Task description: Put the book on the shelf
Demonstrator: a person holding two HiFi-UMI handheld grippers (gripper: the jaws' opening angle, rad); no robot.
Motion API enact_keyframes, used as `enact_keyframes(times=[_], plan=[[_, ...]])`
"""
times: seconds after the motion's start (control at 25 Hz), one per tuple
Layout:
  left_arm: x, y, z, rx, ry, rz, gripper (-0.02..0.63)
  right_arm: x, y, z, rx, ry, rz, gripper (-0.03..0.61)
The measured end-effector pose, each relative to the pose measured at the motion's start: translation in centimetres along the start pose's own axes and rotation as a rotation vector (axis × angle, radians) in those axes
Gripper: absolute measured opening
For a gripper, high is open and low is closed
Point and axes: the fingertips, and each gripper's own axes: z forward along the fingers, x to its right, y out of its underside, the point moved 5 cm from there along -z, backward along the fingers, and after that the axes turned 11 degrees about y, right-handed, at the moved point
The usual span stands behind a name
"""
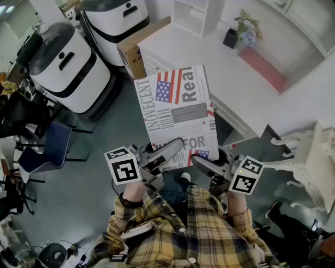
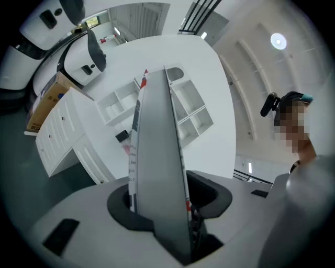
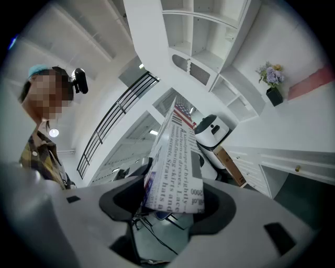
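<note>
A book point(image 1: 179, 115) with a newspaper-print cover and a flag picture is held flat in front of me, above the floor beside the white cabinet. My left gripper point(image 1: 166, 152) is shut on its lower left edge, and the book point(image 2: 157, 172) shows edge-on between those jaws. Clamped on the lower right edge is my right gripper point(image 1: 205, 163), with the book point(image 3: 175, 167) rising out of its jaws. The white shelf point(image 1: 196, 14) stands on the cabinet top at the far end. Open cubbies of the shelf point(image 2: 157, 102) appear behind the book, and the shelf point(image 3: 209, 47) fills the right gripper view's top.
A white cabinet point(image 1: 220, 68) with drawers runs under the shelf, bearing a flower pot point(image 1: 242, 30) and a red mat point(image 1: 264, 68). A cardboard box point(image 1: 137, 49) and two white robot bases point(image 1: 70, 65) stand left. A blue chair point(image 1: 49, 146) is near left, a white ornate table point(image 1: 314, 157) right.
</note>
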Motion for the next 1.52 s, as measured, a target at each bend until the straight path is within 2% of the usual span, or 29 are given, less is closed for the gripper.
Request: enact_keyframes(times=[0.64, 1.0, 1.52], plan=[[0.09, 0.07, 0.0, -0.001, -0.007, 0.03, 0.196, 0.16, 0.02, 0.06, 0.007, -0.021, 0.005, 0.276], [0.09, -0.23, -0.02, -0.029, -0.005, 0.054, 0.196, 0.21, 0.27, 0.33, 0.029, -0.025, 0.012, 0.276], [0.03, 0.08, -0.06, -0.007, -0.011, 0.068, 0.196, 0.51, 0.24, 0.35, 0.016, -0.042, -0.005, 0.276]])
